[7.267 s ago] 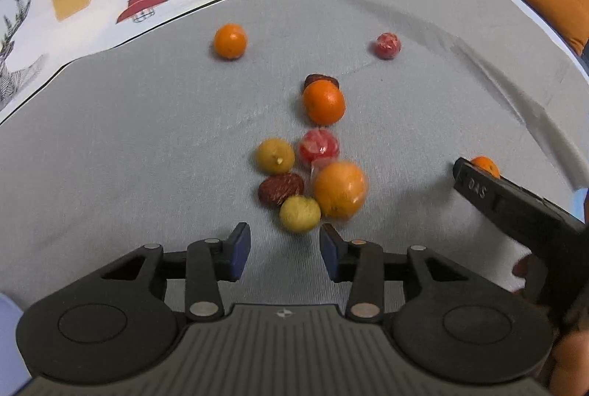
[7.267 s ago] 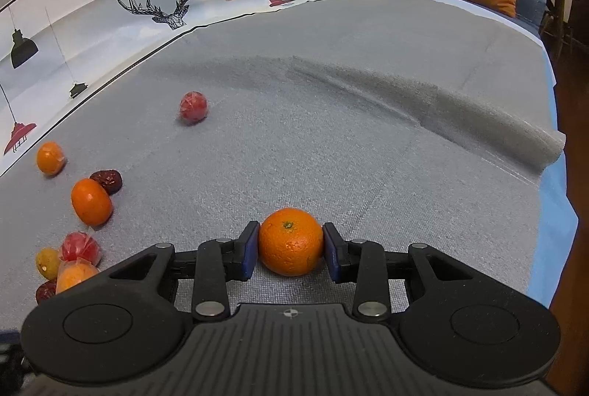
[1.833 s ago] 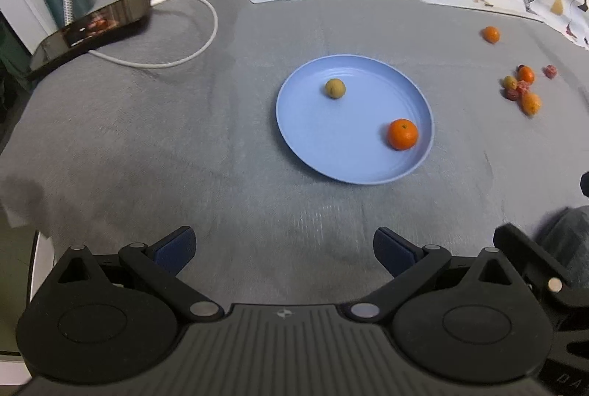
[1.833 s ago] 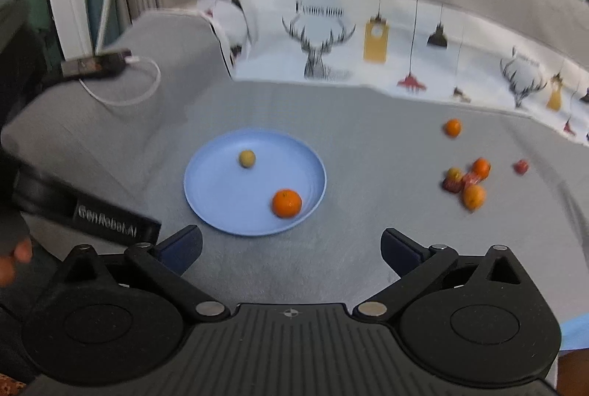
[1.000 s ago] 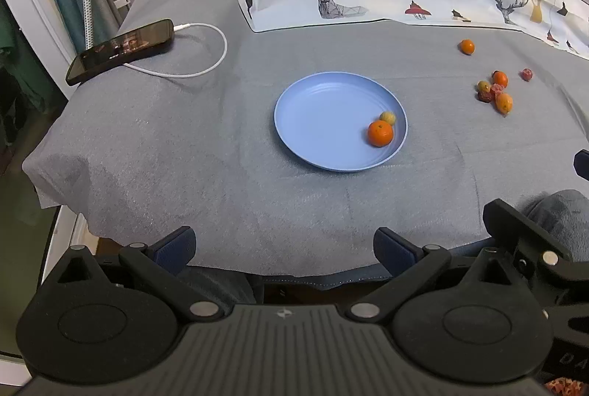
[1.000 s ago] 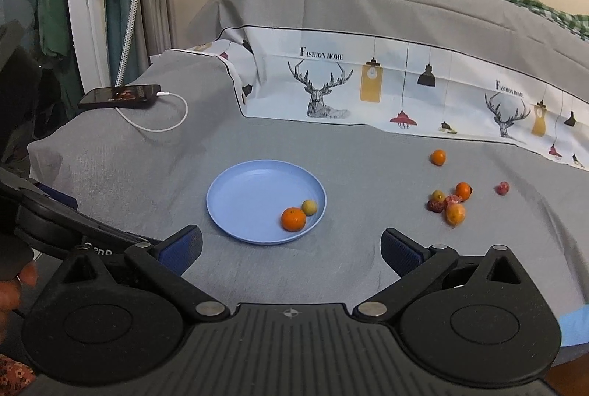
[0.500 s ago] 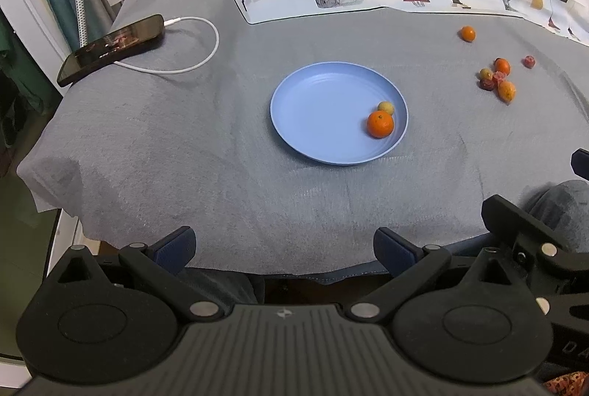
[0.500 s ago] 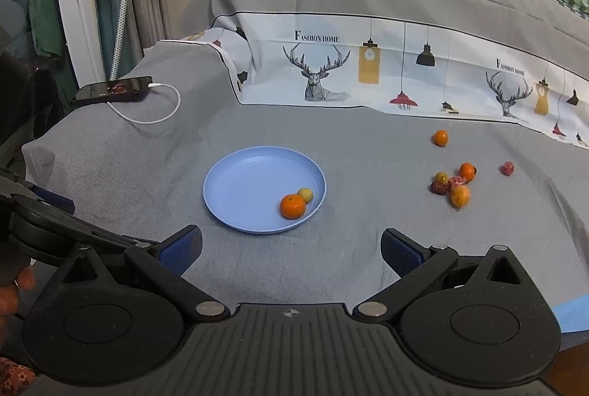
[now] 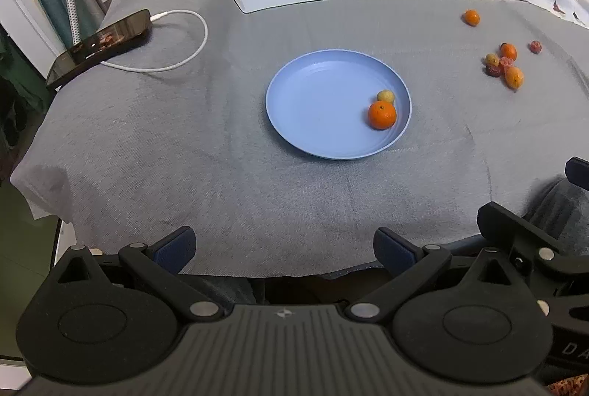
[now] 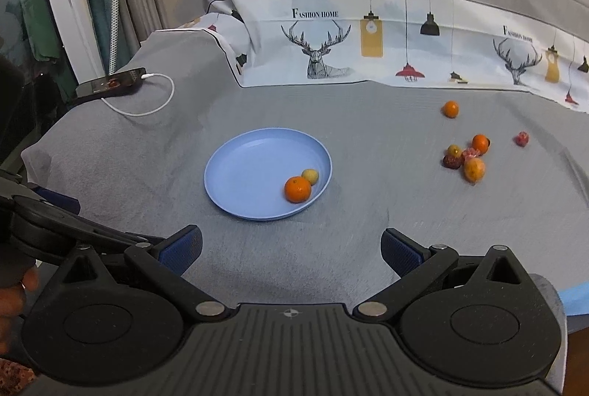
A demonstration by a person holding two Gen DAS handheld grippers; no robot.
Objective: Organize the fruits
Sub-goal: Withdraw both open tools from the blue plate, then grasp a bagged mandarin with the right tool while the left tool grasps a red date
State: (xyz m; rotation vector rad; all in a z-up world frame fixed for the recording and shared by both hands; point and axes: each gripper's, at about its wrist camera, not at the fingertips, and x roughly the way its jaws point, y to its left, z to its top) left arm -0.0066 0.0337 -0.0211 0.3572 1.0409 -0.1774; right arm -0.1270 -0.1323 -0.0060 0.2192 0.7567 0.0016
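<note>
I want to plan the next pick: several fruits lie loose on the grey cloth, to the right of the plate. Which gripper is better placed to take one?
Probably the right gripper. Both are open and empty, but the loose fruit cluster lies on its side; the left gripper would have to cross past the blue plate.

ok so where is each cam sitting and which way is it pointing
Left wrist: sits on the left gripper, low at the near edge of the bed, facing forward over the blue plate; its own open fingers show, with the right gripper's body at the right edge.
Right wrist: sits on the right gripper, a little higher, facing the same way; its open fingers show, with the left gripper and a hand at the left edge.
Shared: plate with orange and small yellow fruit, loose fruit cluster, phone on its cable.
</note>
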